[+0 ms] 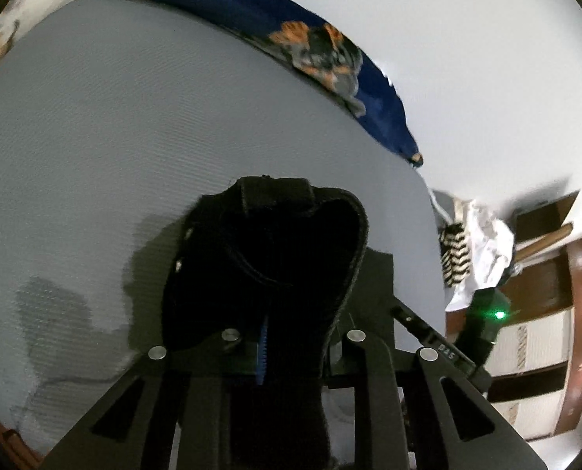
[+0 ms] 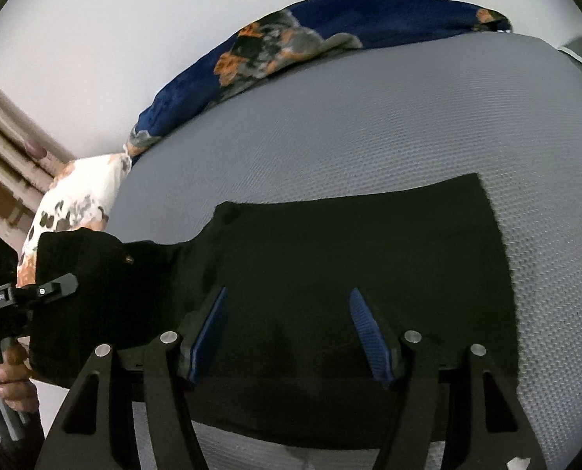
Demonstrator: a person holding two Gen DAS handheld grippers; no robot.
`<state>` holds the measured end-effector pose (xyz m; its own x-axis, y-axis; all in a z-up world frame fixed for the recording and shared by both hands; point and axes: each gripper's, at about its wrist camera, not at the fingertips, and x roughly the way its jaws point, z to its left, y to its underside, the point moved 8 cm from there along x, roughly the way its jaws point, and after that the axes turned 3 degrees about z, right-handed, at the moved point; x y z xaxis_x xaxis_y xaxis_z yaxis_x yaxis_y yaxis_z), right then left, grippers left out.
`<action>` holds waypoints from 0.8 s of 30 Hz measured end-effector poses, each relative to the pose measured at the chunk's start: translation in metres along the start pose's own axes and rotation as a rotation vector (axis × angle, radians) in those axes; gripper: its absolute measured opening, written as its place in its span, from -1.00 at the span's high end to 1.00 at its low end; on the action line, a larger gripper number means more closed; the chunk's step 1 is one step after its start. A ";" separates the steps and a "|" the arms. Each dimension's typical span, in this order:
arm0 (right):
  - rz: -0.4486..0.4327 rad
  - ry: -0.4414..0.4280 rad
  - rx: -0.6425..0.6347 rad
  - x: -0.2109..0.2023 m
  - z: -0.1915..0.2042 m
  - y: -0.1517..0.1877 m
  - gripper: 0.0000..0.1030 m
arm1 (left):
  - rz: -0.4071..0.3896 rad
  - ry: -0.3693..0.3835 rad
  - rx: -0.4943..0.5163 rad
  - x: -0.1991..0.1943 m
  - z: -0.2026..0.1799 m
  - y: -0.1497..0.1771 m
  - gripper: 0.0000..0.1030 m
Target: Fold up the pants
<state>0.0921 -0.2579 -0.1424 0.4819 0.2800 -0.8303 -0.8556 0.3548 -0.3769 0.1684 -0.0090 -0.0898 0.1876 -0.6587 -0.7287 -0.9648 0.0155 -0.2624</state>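
Black pants [image 2: 349, 258] lie on a grey mattress [image 2: 369, 125]. In the right wrist view they spread flat under my right gripper [image 2: 289, 333], which is open, its blue pads [image 2: 363, 337] just above the cloth. One end of the pants is lifted at the left [image 2: 107, 274], held by my left gripper [image 2: 36, 293]. In the left wrist view my left gripper [image 1: 263, 348] is shut on a bunched fold of the black pants [image 1: 275, 258], which hides the fingertips.
A blue floral blanket [image 2: 291, 39] lies along the far edge of the mattress, also in the left wrist view [image 1: 322, 55]. A white floral pillow [image 2: 79, 199] is at its left end. Wooden furniture [image 1: 545, 313] and crumpled clothes [image 1: 475, 246] stand beyond the mattress [image 1: 134, 125].
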 end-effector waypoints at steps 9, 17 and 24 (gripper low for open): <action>-0.032 -0.014 0.089 -0.019 -0.050 0.004 -0.22 | 0.051 -0.025 -0.003 0.052 -0.059 -0.006 0.61; -0.082 -0.017 0.157 -0.036 -0.099 0.004 -0.22 | 0.105 -0.002 0.080 0.106 -0.130 -0.008 0.61; -0.100 -0.021 0.214 -0.045 -0.133 0.006 -0.22 | 0.193 -0.116 0.133 0.172 -0.139 0.014 0.60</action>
<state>0.0408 -0.3868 -0.1619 0.5684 0.2518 -0.7833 -0.7446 0.5624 -0.3595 0.1620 -0.2268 -0.1312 0.0293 -0.5436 -0.8388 -0.9535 0.2366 -0.1866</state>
